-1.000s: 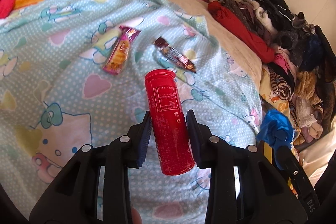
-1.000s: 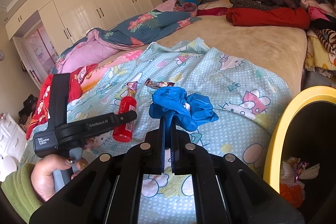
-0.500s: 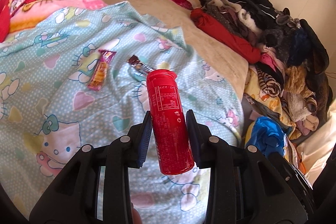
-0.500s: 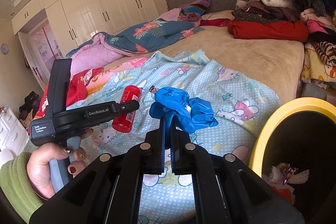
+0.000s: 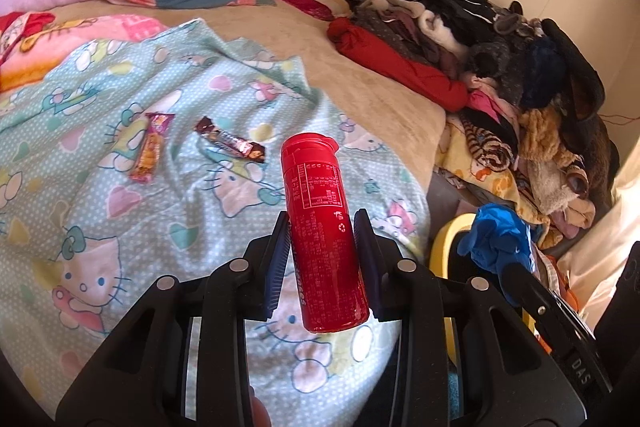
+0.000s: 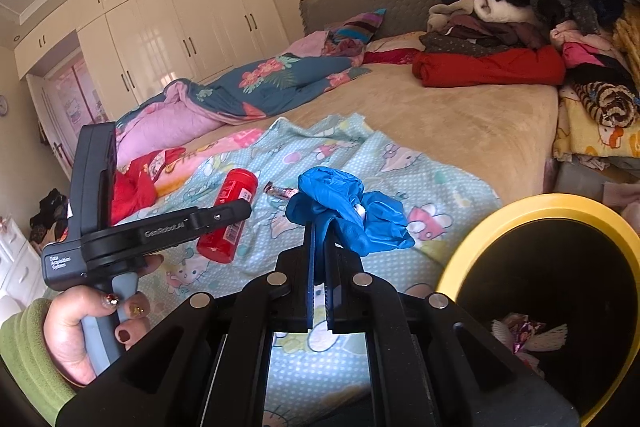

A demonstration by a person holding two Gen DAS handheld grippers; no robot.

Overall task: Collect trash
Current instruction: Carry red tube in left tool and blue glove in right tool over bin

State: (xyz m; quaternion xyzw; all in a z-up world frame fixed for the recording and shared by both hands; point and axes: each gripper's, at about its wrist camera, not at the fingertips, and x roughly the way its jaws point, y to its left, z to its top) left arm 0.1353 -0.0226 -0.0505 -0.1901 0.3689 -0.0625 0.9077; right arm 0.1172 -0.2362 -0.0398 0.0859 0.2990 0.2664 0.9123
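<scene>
red tube [image 5: 320, 235]: held aloft, cap forward | blue crumpled glove [image 6: 348, 211]: pinched | two wrappers [image 5: 230, 141]: on blanket

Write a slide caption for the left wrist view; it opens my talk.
Left gripper holds a red tube above a bed sheet with two wrappers.

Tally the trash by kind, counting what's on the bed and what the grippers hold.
Red tube, in the left gripper: 1
Blue glove wad, in the right gripper: 1
Snack wrappers on the sheet: 2
Total: 4
</scene>
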